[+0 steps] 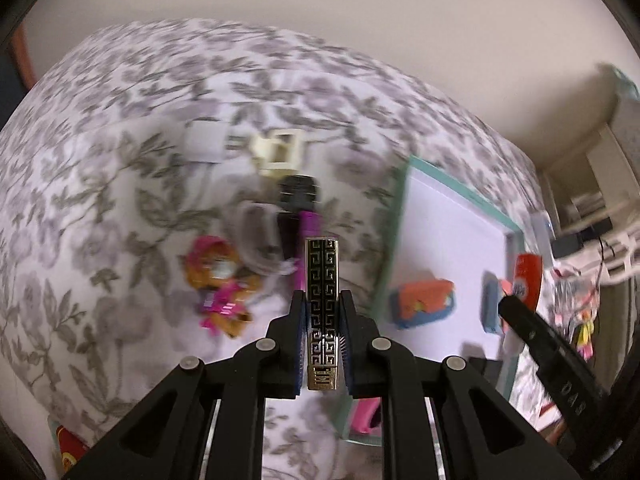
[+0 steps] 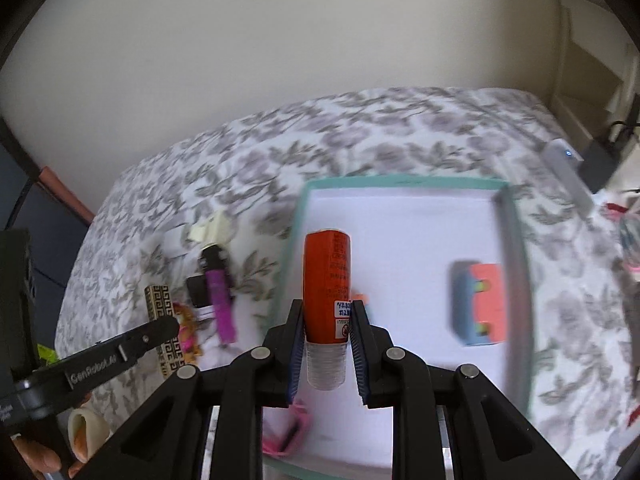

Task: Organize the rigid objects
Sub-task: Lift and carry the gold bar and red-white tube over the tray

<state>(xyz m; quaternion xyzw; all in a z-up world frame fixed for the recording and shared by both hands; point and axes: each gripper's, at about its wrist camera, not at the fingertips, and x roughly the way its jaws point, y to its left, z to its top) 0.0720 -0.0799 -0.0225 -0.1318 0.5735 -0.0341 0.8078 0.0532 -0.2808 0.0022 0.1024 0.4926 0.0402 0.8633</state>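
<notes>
My left gripper [image 1: 323, 300] is shut on a gold and black patterned bar [image 1: 322, 304], held above the floral bedspread left of the tray; the bar also shows in the right wrist view [image 2: 159, 300]. My right gripper [image 2: 327, 310] is shut on an orange glue stick [image 2: 326, 284] with a clear cap, over the teal-rimmed white tray [image 2: 400, 182]. In the tray lies an orange and blue block [image 2: 482, 304], and a pink item [image 2: 294, 432] sits at its near edge. The tray also shows in the left wrist view [image 1: 448, 216].
On the bedspread left of the tray lie a purple lighter [image 2: 221, 300], a black piece [image 2: 198, 290], a cream clip [image 1: 278, 152], a white square [image 1: 202, 142] and a pink and brown toy [image 1: 220, 284]. A wall stands behind; shelves and cables are at the right [image 1: 592, 216].
</notes>
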